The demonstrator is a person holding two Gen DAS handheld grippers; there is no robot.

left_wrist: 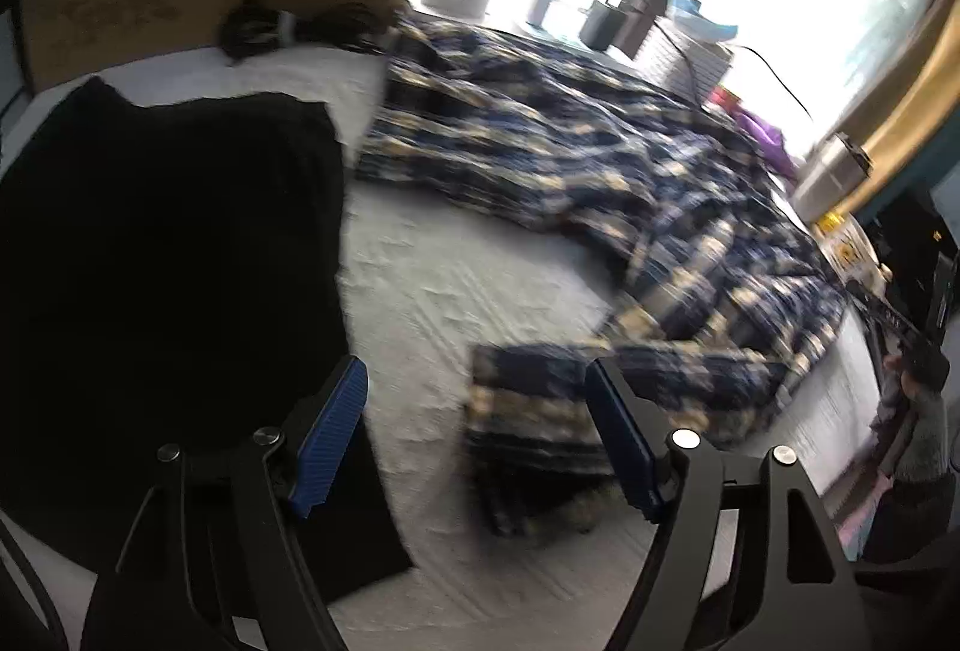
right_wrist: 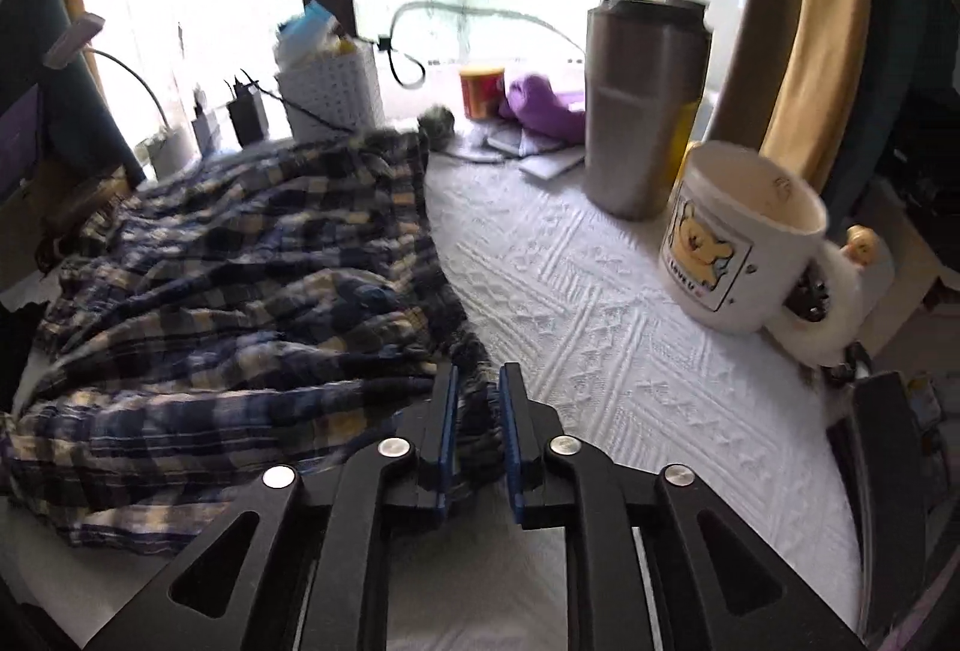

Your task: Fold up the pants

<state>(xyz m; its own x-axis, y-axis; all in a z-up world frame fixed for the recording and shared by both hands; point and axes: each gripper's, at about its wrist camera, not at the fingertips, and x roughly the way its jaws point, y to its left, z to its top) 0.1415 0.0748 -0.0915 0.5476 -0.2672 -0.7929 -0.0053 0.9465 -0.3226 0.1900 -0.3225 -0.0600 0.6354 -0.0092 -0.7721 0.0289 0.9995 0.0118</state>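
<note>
A bed covered by a white textured bedspread (right_wrist: 600, 303) fills both views, with a bright window behind it. The plaid pants (right_wrist: 240, 279), blue, dark and cream, lie crumpled across the far and middle part of the bed, reaching from the window side down toward the near edge. In the left wrist view one end of them is folded over into a small block (left_wrist: 528, 411) just ahead of the left gripper (left_wrist: 477, 435), whose blue-padded fingers are spread wide with nothing between them; the block of cloth shows through the gap but is not touched. A black garment (left_wrist: 168, 261) lies flat on the bedspread to the left of the pants, apart from them, and partly under the gripper's left finger in the picture.

The right gripper (right_wrist: 478, 411) has its fingers drawn close together and pinches a bunched edge of the pants between the blue pads, at the cloth's near right corner. To the right, on the bedspread, stand a white mug with a yellow bear picture (right_wrist: 738, 243) and, behind it, a steel tumbler (right_wrist: 642, 111). A white woven basket (right_wrist: 333, 93) stands by the window behind the pants.
</note>
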